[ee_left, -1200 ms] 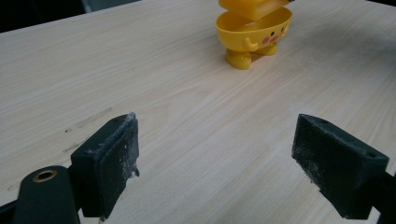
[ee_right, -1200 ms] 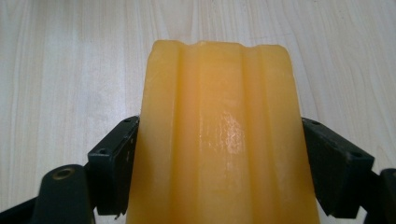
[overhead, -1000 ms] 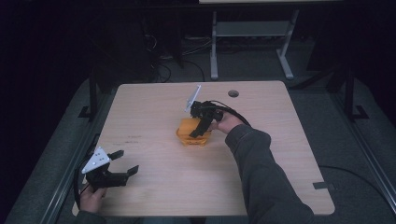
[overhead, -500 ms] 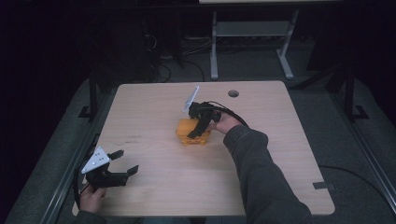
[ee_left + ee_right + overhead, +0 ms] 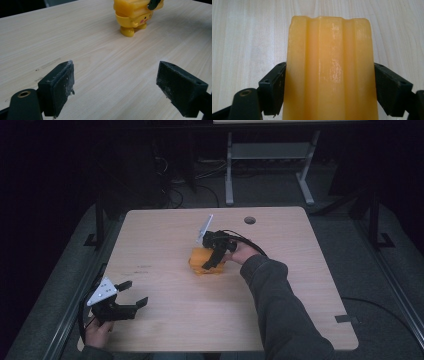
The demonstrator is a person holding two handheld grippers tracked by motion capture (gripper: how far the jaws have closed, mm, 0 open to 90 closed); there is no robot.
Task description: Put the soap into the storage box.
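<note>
With your right gripper (image 5: 212, 260) clamped on the yellow toy (image 5: 329, 70), the grasp looks done; moving it remains, left gripper (image 5: 131, 294) wide open, empty

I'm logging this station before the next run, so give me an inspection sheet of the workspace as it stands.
Surface: light wood table, faint dark scuffs near the left side, round hole near the far edge.
Job's things: yellow toy figure standing on its feet at mid-table.
Clutter: nothing seen.
Grippers: right gripper with jaws against both sides of the toy figure; left gripper open, near the front-left corner, apart from the toy.
Cables: black cable trailing from the right gripper.
Surroundings: dark floor, grey metal stand and loose cables beyond the table.
</note>
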